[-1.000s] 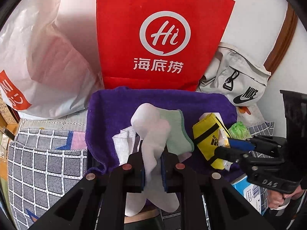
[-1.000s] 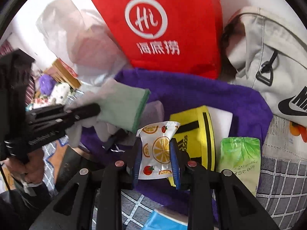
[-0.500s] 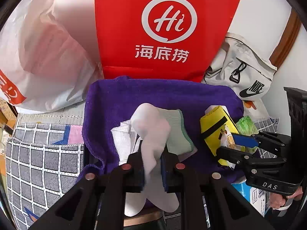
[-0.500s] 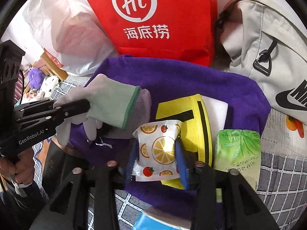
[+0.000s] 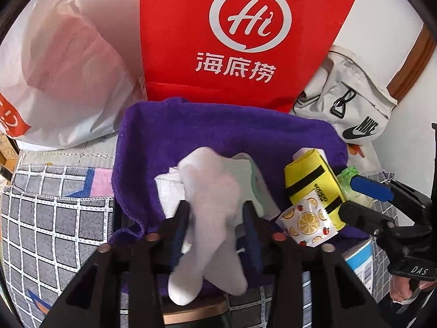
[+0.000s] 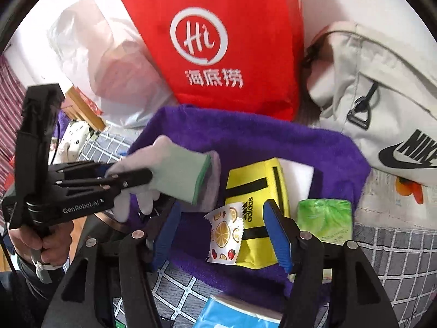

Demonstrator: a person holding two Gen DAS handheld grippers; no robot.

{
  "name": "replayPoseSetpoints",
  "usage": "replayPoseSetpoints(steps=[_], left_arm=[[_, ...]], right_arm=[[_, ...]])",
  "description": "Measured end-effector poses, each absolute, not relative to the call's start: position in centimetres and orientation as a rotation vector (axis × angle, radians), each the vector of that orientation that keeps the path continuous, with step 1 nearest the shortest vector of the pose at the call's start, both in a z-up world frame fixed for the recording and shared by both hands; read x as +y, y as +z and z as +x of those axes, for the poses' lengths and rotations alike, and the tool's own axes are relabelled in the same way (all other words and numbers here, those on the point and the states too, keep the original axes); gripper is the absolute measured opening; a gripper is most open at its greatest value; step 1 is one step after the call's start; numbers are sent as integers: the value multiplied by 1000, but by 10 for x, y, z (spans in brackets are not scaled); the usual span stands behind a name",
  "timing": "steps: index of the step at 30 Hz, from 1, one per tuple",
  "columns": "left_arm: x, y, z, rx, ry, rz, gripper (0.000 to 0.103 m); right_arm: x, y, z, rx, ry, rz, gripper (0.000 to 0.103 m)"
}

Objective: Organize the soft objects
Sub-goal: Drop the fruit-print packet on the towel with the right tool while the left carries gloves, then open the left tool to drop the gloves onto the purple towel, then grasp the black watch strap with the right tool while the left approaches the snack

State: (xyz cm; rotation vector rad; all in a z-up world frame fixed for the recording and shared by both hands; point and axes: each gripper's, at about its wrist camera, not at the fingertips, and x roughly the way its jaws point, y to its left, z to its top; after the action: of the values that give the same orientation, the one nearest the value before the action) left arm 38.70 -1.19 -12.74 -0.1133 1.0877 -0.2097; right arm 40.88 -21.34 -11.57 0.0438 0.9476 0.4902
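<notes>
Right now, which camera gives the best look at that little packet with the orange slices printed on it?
The right wrist view. There the fruit-print packet faces the camera flat, its whole front showing, lying loose against the yellow pouch between the opening right tongs. The left wrist view shows the packet off at the right side, smaller, curled and seen at an angle.
</notes>
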Motion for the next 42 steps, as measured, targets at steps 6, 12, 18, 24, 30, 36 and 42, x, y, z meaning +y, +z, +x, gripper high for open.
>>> replayPoseSetpoints(steps=[6,12,18,24,30,36,42], left_arm=[[-16,-114,378,1048,-230,-88,45],[-20,-108,373,1023,-259,-95,45],[-20,-102,369,1000,-256,-104,45],[-20,-77,356,925,-240,-51,45],[-11,-49,343,885,-211,-50,48],[-3,-42,321,914,-192,-51,52],[11,-33,278,902,-191,-62,52]], right_arm=[[-224,-99,403,879,425,53,62],[-226,-93,402,851,390,56,62],[-228,-88,397,844,373,41,64],[-222,-76,388,844,378,35,64],[-215,-49,354,792,413,8,74],[-229,-42,305,772,381,6,79],[-237,-49,250,775,363,21,80]])
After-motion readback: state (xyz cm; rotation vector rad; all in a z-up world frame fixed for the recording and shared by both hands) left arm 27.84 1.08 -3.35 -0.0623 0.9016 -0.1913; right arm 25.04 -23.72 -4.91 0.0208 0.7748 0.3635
